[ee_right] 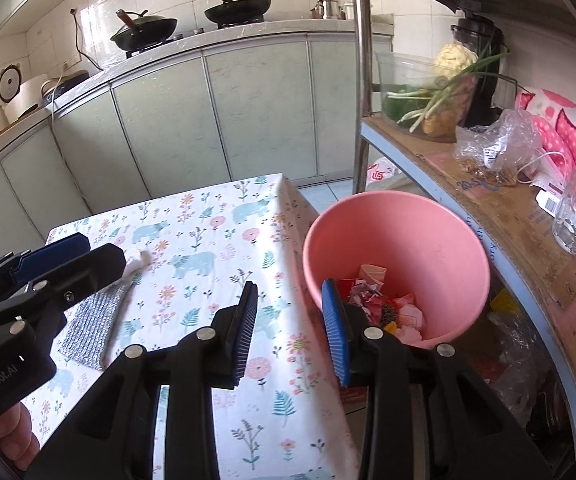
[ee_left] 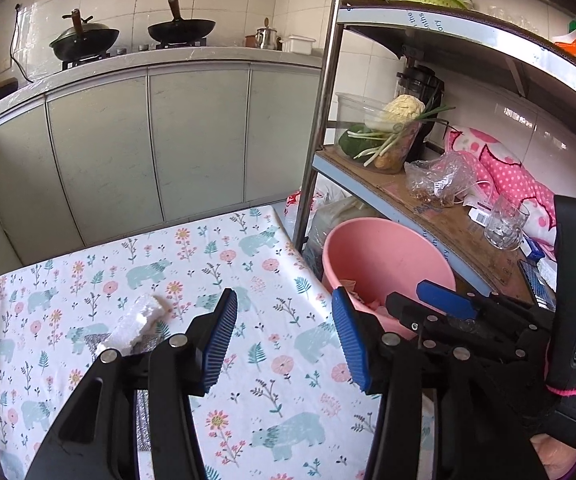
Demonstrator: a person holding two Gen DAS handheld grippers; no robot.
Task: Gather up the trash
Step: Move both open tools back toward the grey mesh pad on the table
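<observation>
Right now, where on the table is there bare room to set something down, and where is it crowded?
Free: the tablecloth from its far edge to the near right side beside the pink bin. Crowded: the left side, with the white foam piece and grey cloth; the shelf is cluttered.

Black frames on both, left gripper [ee_left: 286, 340] and right gripper [ee_right: 290, 330]: ribbed blue fingers [ee_left: 224, 336], silver rivets, GenRobot.AI lettering, green light.

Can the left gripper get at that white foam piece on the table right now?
Probably yes. The left gripper is open and empty, and the white foam piece lies uncovered on the table just left of it, nothing between.
</observation>
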